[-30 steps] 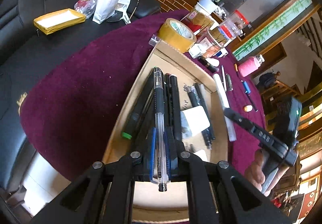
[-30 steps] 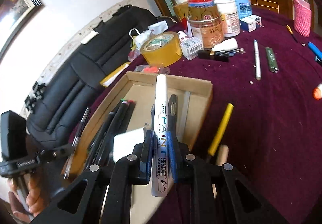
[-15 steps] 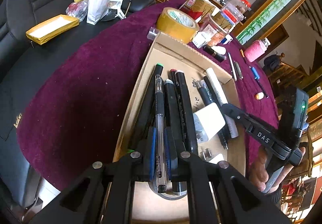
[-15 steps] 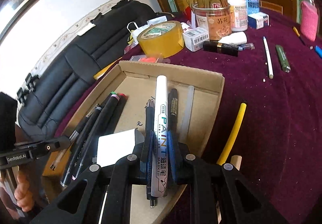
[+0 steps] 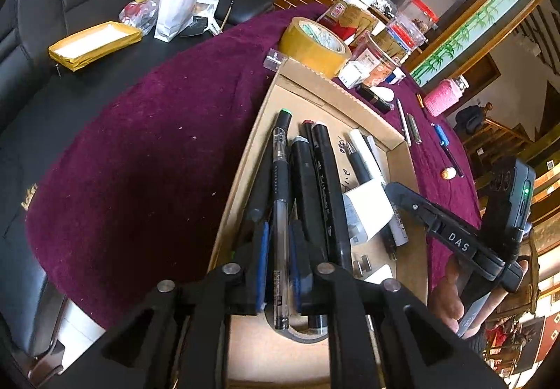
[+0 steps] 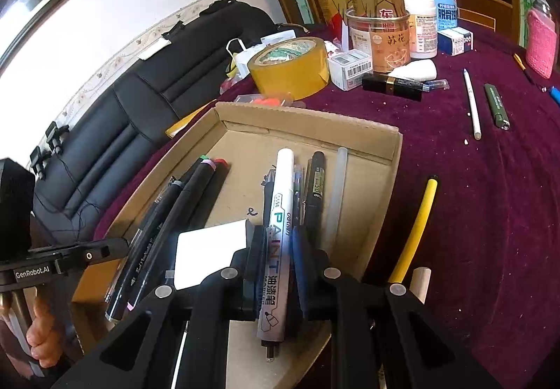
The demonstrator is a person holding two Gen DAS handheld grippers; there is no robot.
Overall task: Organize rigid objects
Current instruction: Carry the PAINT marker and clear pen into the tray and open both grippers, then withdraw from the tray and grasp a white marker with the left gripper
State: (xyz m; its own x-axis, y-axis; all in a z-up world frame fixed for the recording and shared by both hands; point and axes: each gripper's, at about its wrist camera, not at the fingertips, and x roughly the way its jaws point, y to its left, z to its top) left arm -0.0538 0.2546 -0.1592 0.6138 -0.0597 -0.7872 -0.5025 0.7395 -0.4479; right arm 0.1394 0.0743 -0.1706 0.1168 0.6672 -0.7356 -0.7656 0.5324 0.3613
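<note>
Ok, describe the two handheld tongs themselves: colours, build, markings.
Both are matte black plastic with silver pivot bolts and blue pads on the fingers. The left tongs read "GenRobot.AI" on the side; the right tongs read "DAS" and show a green indicator light. Bare hands, no cables visible.

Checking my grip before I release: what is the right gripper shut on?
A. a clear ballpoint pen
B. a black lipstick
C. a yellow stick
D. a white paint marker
D: the right gripper clamps the white paint marker over the box; the yellow stick lies outside on the cloth.
</note>
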